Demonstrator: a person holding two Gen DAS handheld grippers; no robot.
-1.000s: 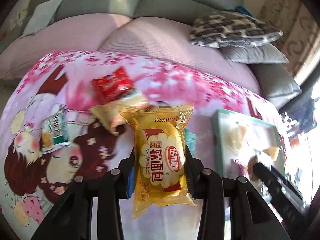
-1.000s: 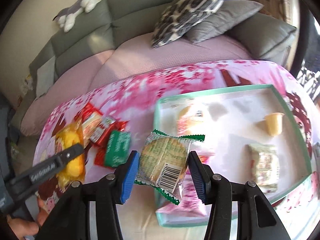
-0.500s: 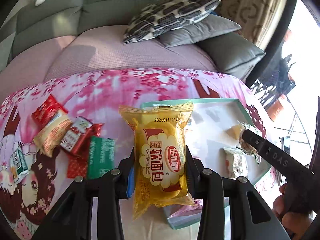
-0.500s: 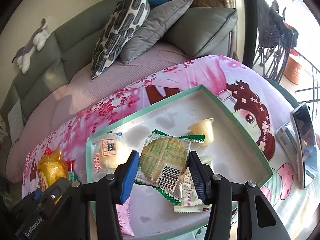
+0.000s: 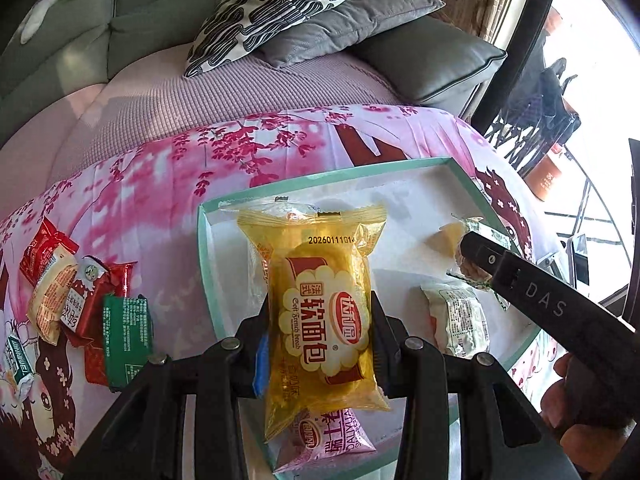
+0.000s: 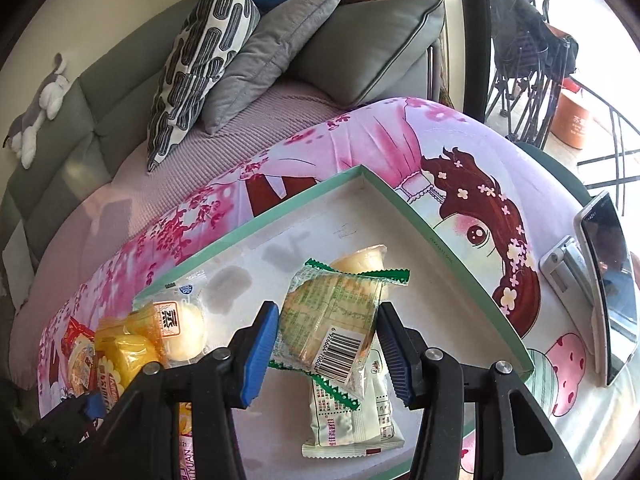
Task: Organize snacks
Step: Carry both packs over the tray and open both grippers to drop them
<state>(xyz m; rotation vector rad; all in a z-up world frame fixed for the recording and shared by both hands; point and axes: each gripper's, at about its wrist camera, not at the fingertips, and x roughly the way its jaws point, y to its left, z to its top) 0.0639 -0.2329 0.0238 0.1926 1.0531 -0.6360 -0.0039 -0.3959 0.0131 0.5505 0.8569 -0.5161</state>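
My left gripper (image 5: 320, 332) is shut on a yellow bread packet (image 5: 320, 272) and holds it upright over the left part of the green-rimmed white tray (image 5: 208, 264). Over the tray's middle (image 6: 440, 248), my right gripper (image 6: 326, 344) is shut on a round biscuit packet with green zigzag edges (image 6: 332, 316). Inside the tray lie a bun packet (image 6: 180, 320), a jelly cup (image 6: 360, 258), a white-green packet (image 6: 352, 420) and a pink packet (image 5: 332, 436). The yellow packet (image 6: 124, 356) also shows at the lower left of the right wrist view.
Several loose snack packets (image 5: 80, 300) lie on the pink tablecloth left of the tray. A phone on a stand (image 6: 608, 280) sits right of the tray. A sofa with cushions (image 5: 280, 4) runs behind the table. A person's hand (image 5: 580, 412) holds the right gripper.
Both grippers have swung right, away from the loose snack pile and over the tray. Each keeps its packet. The views have rolled as they moved.
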